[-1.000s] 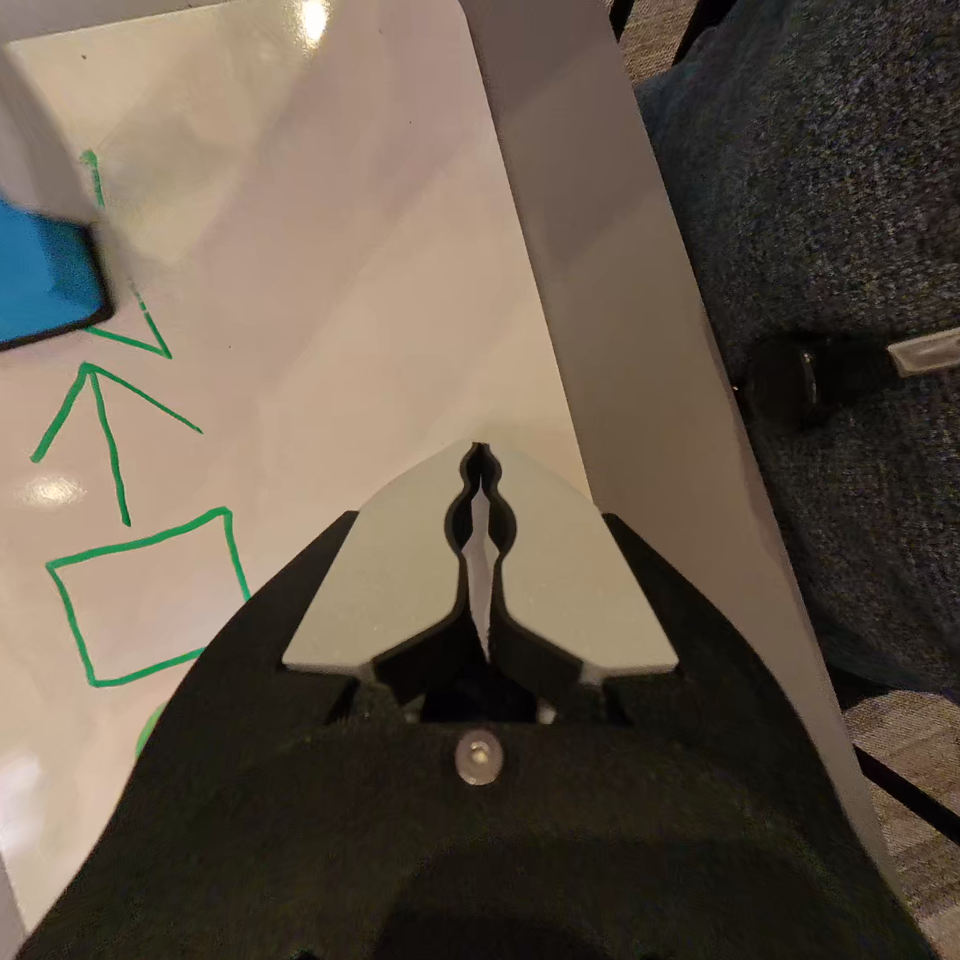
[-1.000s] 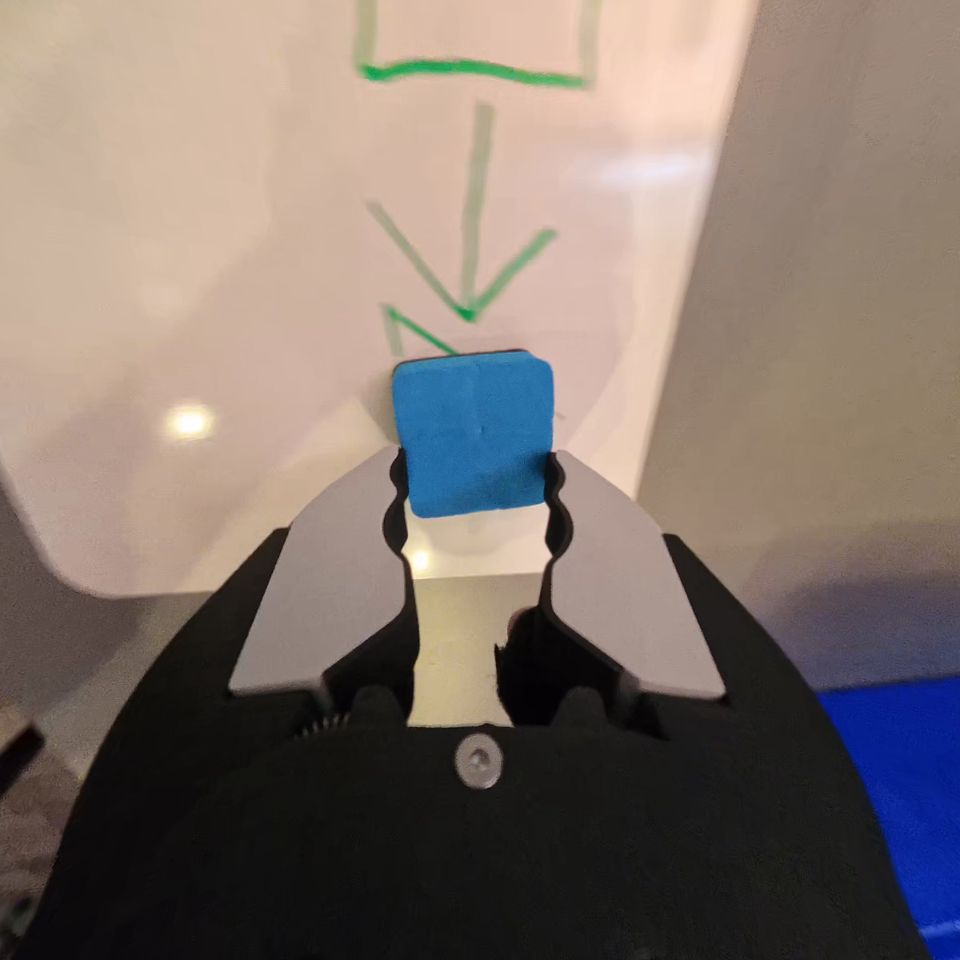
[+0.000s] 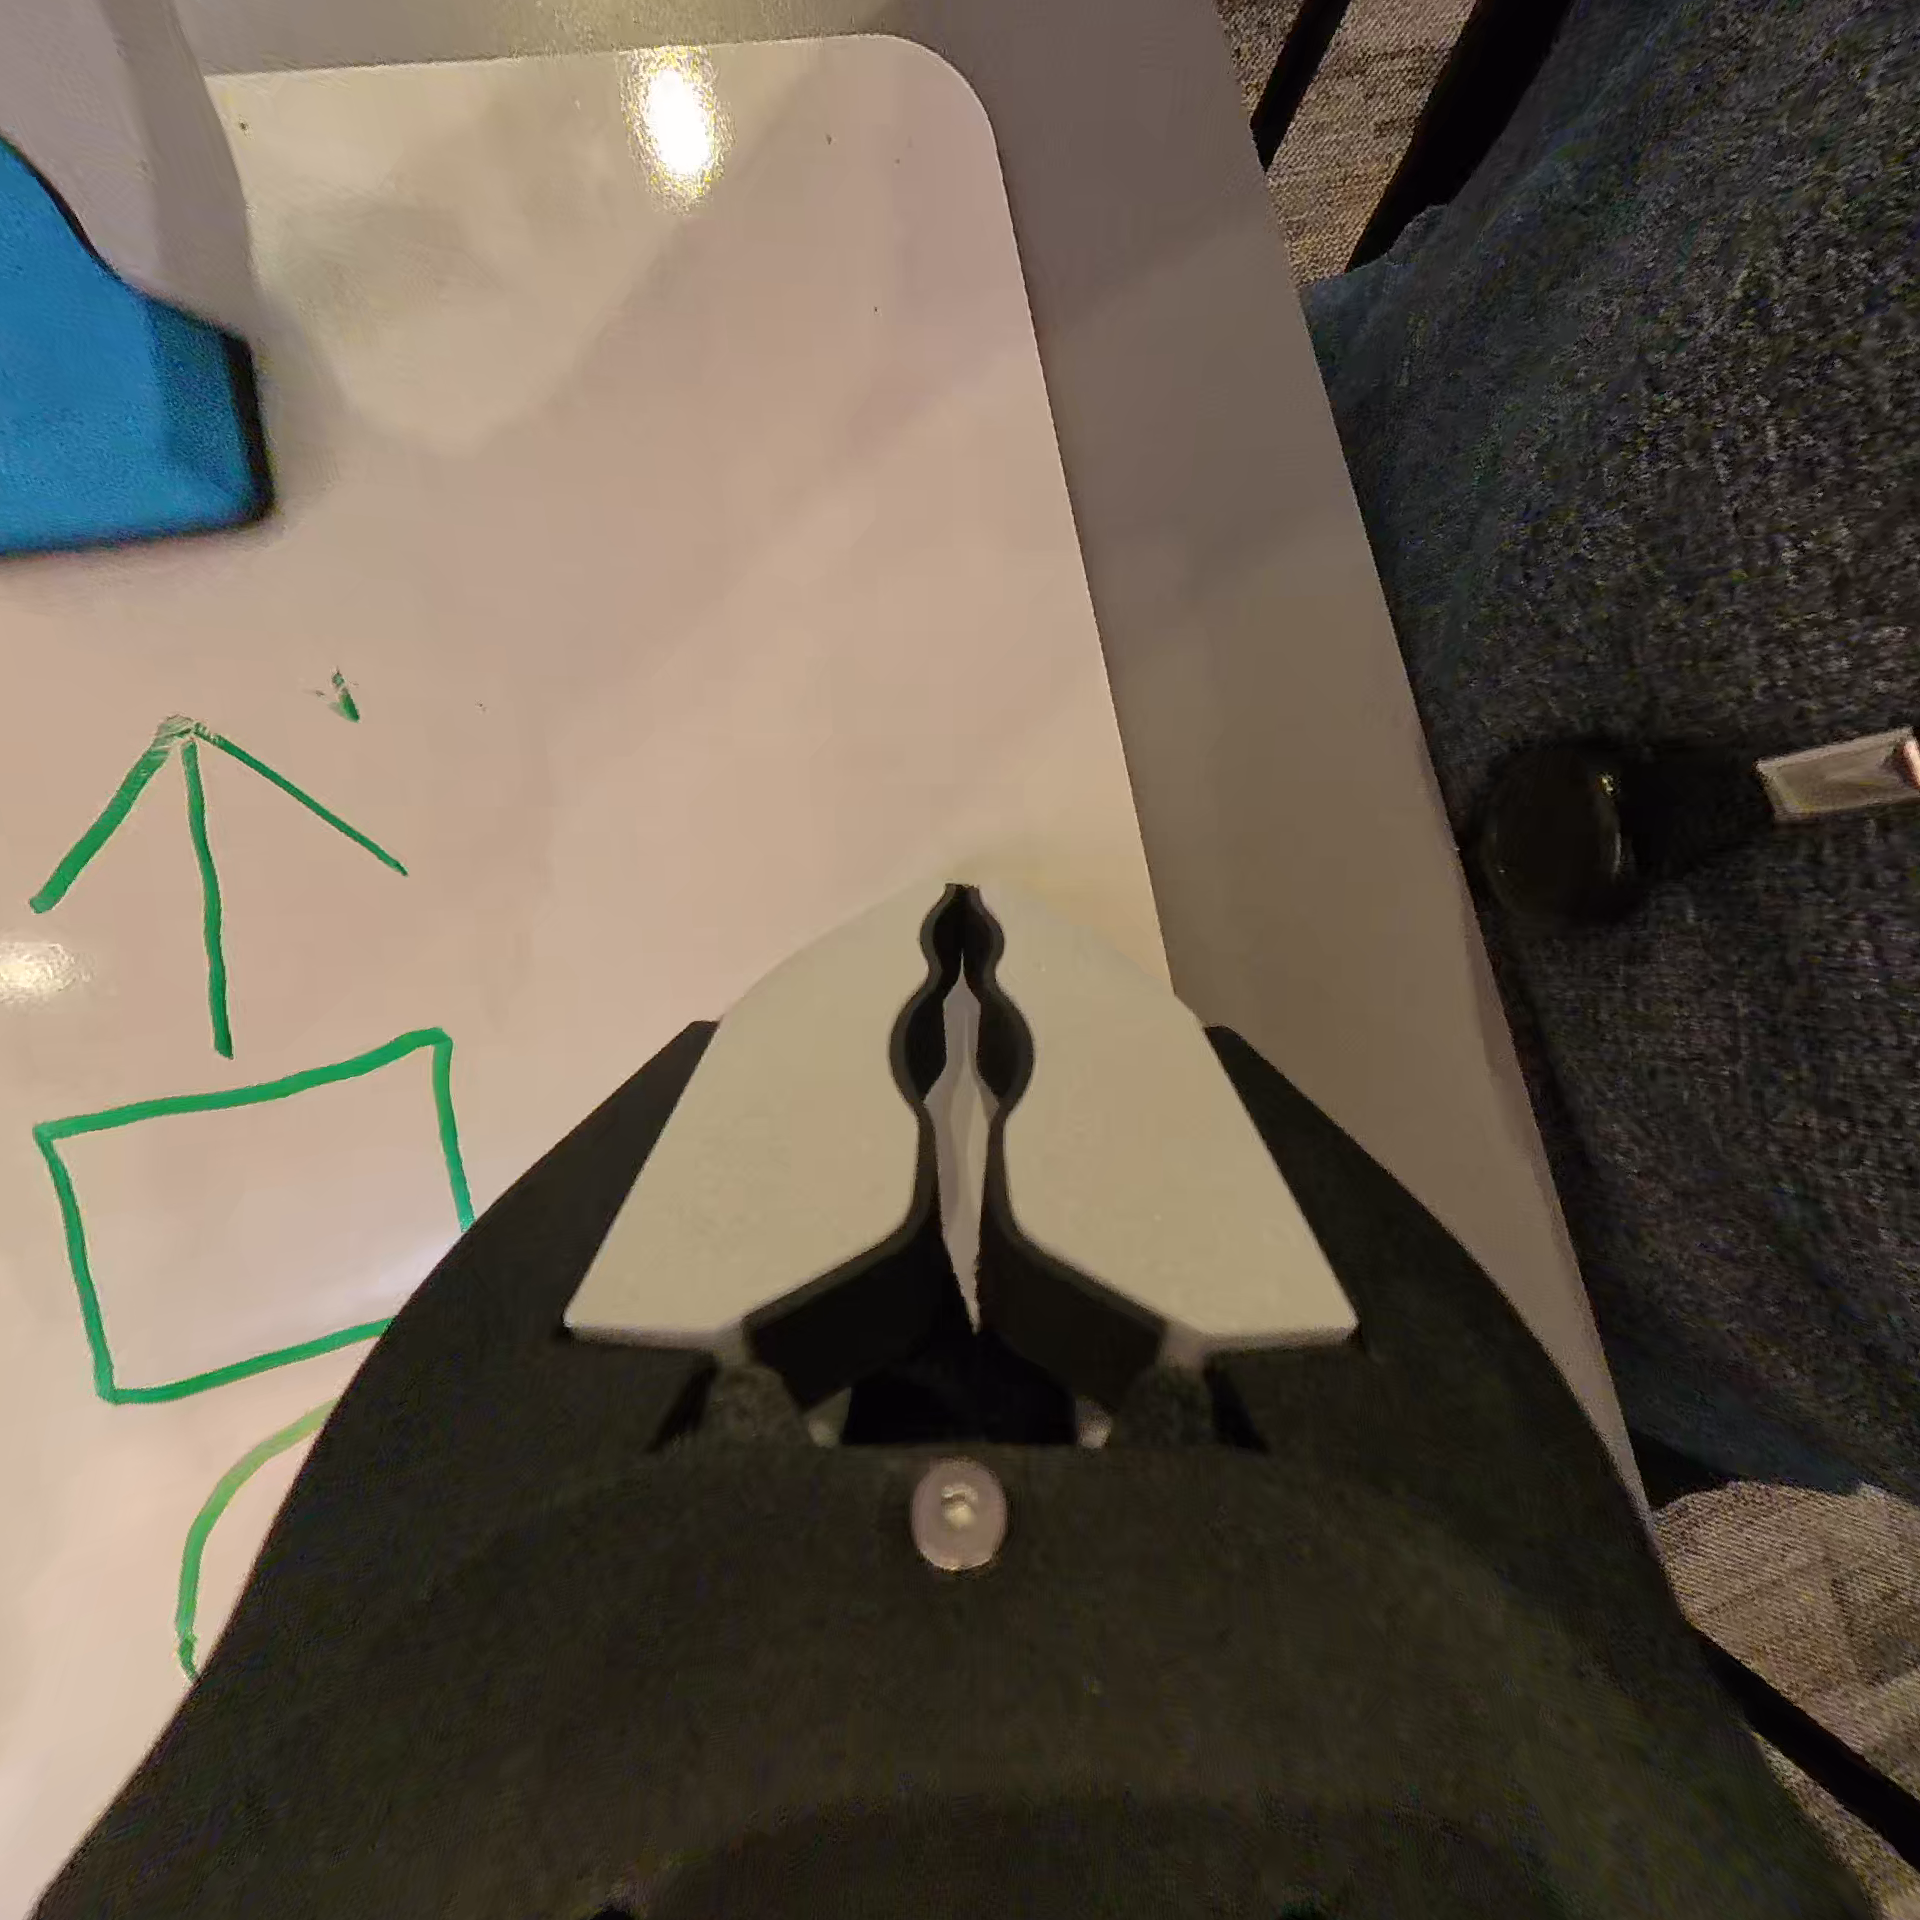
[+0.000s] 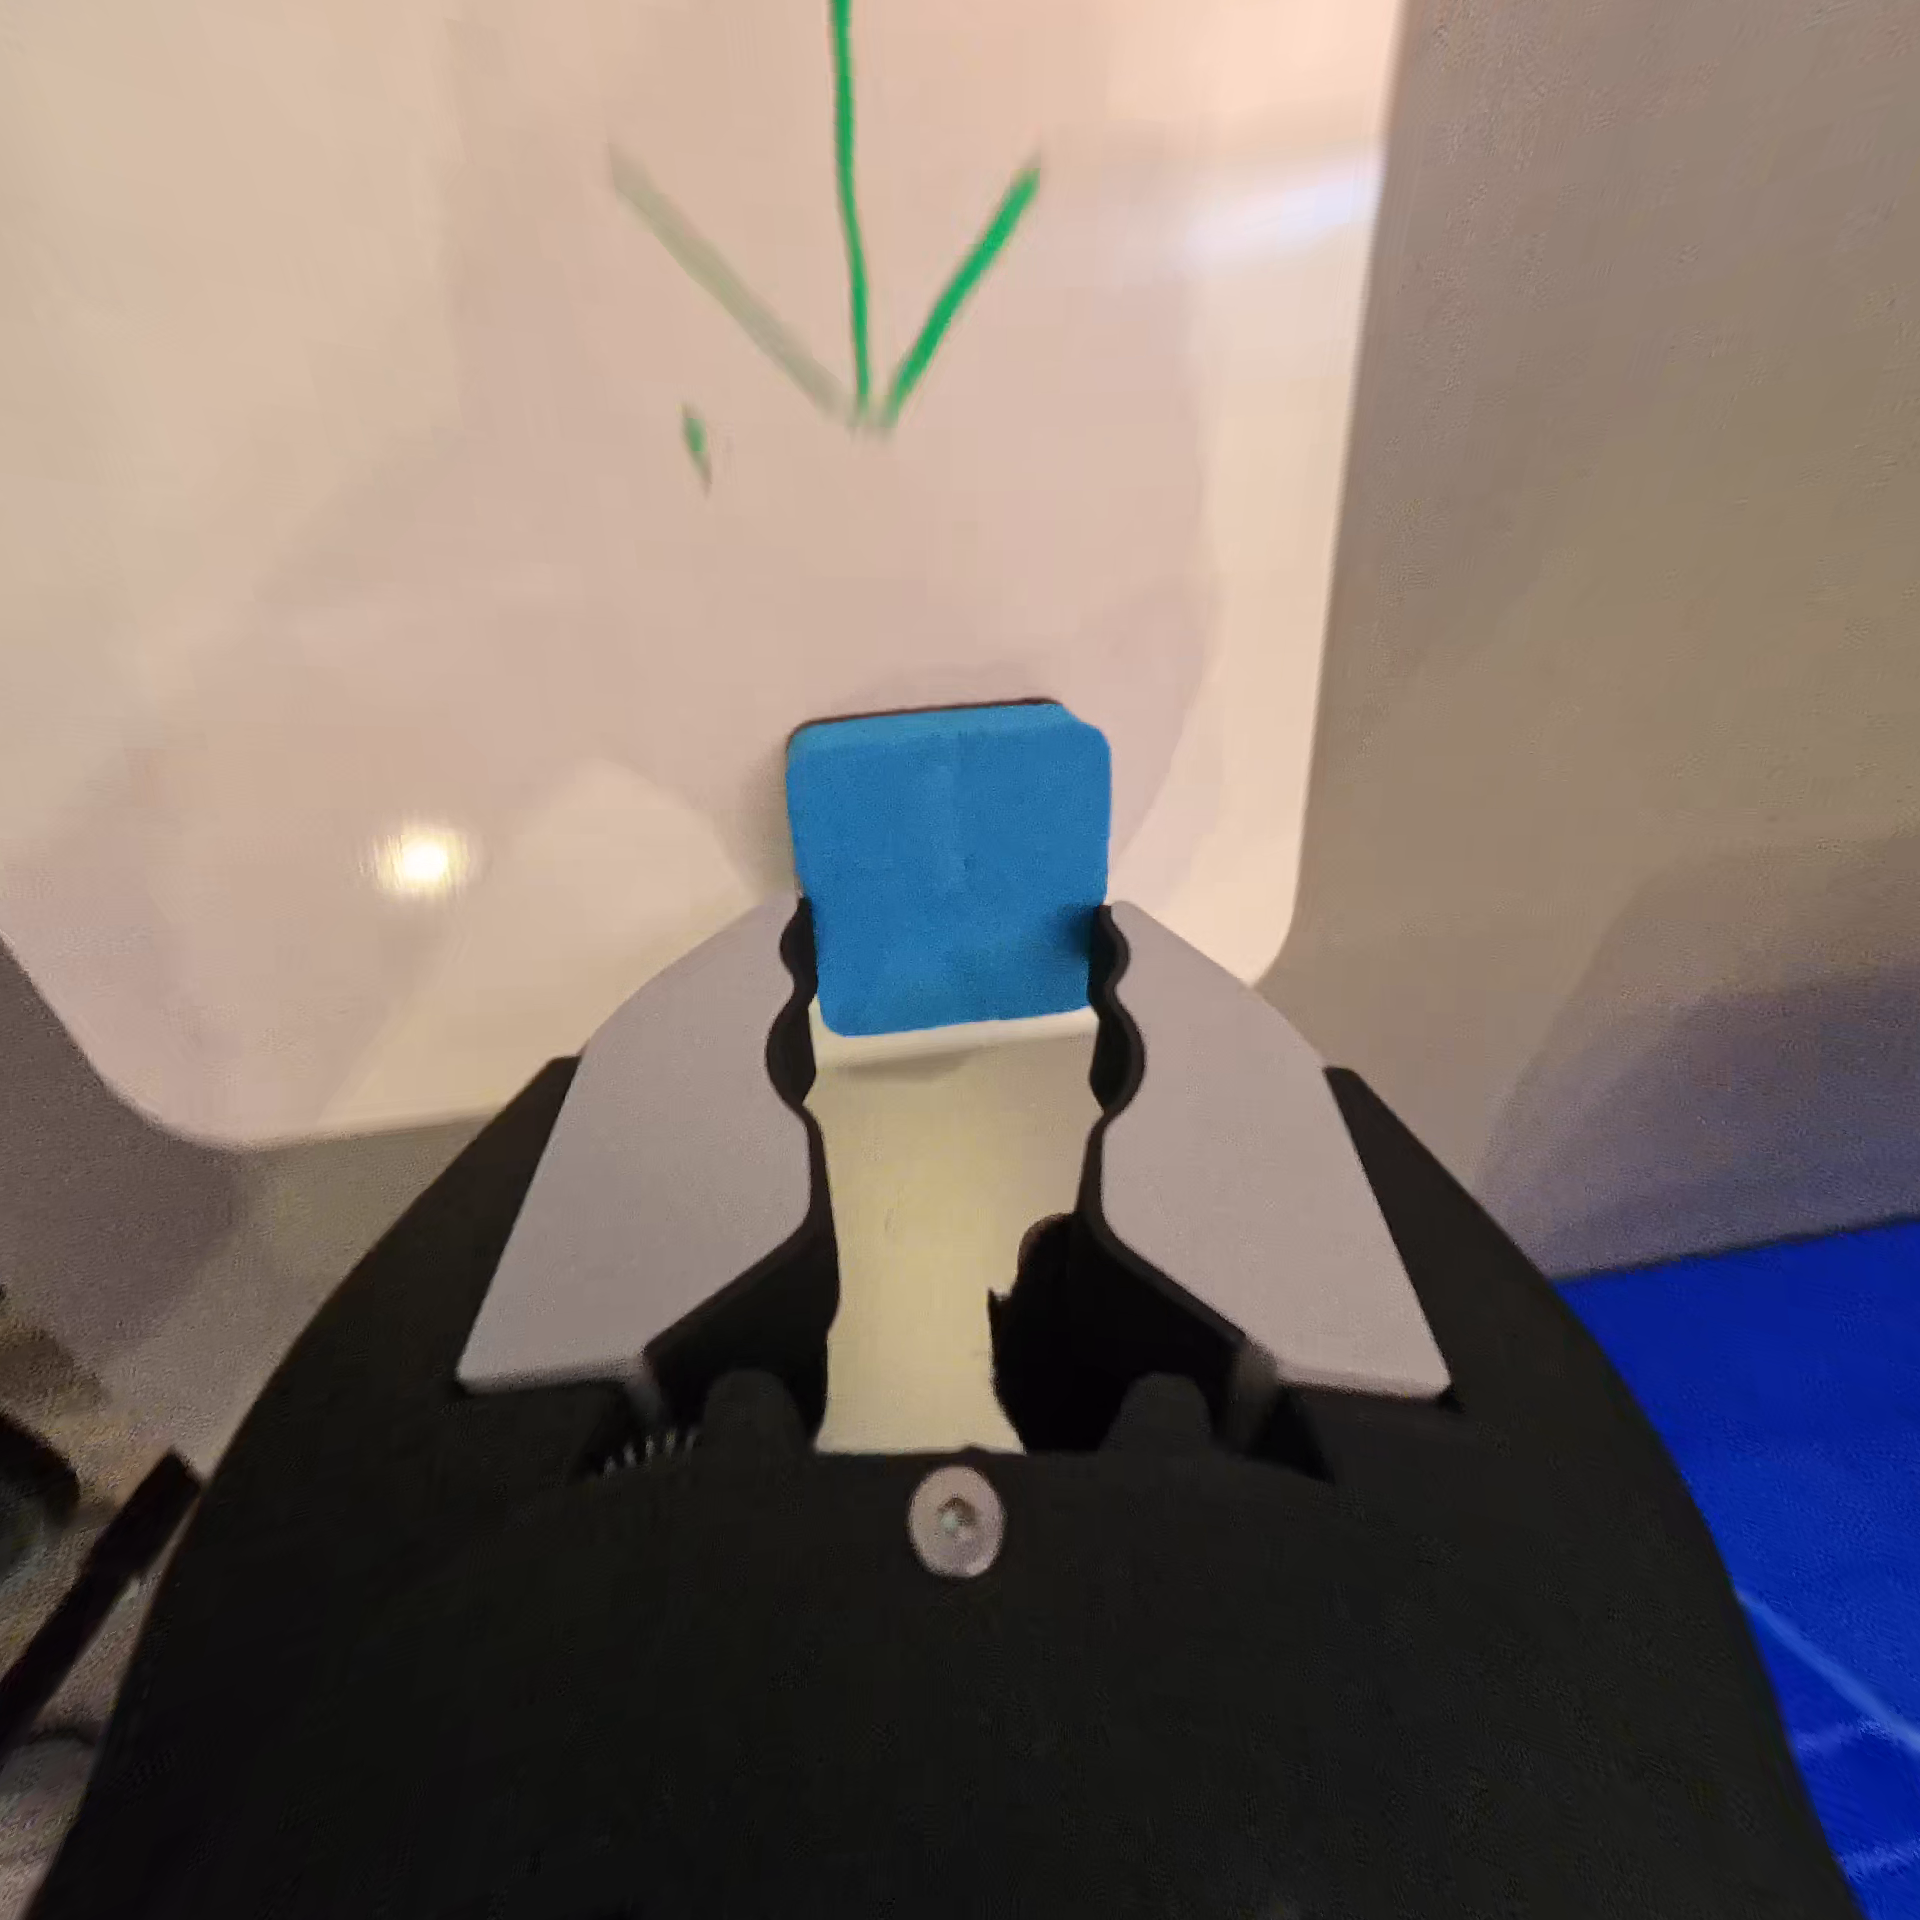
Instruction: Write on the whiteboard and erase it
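The blue eraser (image 4: 951, 868) has wiped away the green triangle above the arrow (image 3: 197, 862).

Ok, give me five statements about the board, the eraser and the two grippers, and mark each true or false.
1. The right gripper grips a blue eraser between its fingers. True.
2. The drawings on the whiteboard are red. False: they are green.
3. The left gripper holds a marker. False: its jaws are closed with nothing between them.
4. A green rectangle lies below the base of a green arrow in the left wrist view. True.
5. The eraser covers the arrow's tip. False: it sits apart from the arrow, on bare board.
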`<state>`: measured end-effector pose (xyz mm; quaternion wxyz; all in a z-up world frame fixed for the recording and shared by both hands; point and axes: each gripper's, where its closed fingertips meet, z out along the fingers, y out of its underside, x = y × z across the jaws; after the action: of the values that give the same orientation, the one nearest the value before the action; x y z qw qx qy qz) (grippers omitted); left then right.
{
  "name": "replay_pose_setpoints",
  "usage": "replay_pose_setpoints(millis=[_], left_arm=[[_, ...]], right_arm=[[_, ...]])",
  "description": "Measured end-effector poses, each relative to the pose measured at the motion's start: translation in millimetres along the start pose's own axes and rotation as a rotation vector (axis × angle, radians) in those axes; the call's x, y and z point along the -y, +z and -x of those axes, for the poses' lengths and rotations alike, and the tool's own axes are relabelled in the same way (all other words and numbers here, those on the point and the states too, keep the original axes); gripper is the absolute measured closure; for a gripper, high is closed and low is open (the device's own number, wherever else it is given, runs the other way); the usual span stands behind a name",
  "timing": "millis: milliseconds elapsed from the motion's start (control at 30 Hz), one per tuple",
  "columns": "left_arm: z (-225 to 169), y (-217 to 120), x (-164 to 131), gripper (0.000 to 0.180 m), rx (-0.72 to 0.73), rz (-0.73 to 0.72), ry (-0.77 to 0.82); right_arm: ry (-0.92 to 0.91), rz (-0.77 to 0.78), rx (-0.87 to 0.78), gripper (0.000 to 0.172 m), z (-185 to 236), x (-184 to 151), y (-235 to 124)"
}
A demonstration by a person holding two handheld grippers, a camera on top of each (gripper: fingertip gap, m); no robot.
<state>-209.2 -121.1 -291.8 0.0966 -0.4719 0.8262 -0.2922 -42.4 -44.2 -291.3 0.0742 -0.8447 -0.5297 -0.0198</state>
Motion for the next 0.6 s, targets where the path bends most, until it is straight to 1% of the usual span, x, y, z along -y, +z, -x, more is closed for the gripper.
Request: replay_pose_setpoints(millis=[33,67,100,133,167,200,233,300,333,367,400,433,467,500,533,567,600], left_arm=[[0,0,0,0.18,-0.004,-0.003,-0.003],[0,0,0,0.18,-0.008,-0.009,-0.007],[0,0,0,0.18,-0.005,-0.012,-0.008],[0,0,0,0.18,0.005,-0.008,0.0],[0,0,0,0.18,0.017,0.002,0.013],[1,0,0,0.18,0.027,0.012,0.026],[1,0,0,0.18,0.033,0.02,0.035],[1,0,0,0.18,0.04,0.019,0.04],[1,0,0,0.18,0.05,0.019,0.045],[1,1,0,0.18,0.063,0.025,0.053],[1,1,0,0.179,0.077,0.036,0.066],[2,1,0,0.179,0.087,0.048,0.077],[2,1,0,0.179,0.091,0.056,0.084],[2,1,0,0.179,0.09,0.057,0.085],[2,1,0,0.179,0.09,0.054,0.083],[2,1,0,0.179,0.093,0.05,0.081],[2,1,0,0.179,0.1,0.051,0.083]], right_arm=[[-0.042,-0.029,0.0,0.12,4,15,1],[-0.123,-0.043,0.012,0.12,17,27,1],[-0.167,-0.03,0.029,0.12,26,26,0],[-0.169,-0.011,0.056,0.12,29,18,-2],[-0.127,-0.003,0.055,0.12,21,10,-2],[-0.064,-0.009,0.02,0.12,6,12,1],[-0.044,-0.04,0.009,0.12,0,24,3],[-0.108,-0.119,0.025,0.12,13,57,5],[-0.152,-0.11,0.04,0.12,23,59,4],[-0.178,-0.075,0.051,0.12,26,50,3],[-0.155,-0.05,0.052,0.12,20,39,2],[-0.094,-0.044,0.021,0.12,5,36,4],[-0.044,-0.064,0.01,0.12,-4,42,5],[-0.064,-0.088,0.003,0.12,-4,55,7],[-0.123,-0.1,0.016,0.12,7,65,7],[-0.18,-0.087,0.032,0.12,17,65,5],[-0.202,-0.058,0.048,0.12,21,57,4]])
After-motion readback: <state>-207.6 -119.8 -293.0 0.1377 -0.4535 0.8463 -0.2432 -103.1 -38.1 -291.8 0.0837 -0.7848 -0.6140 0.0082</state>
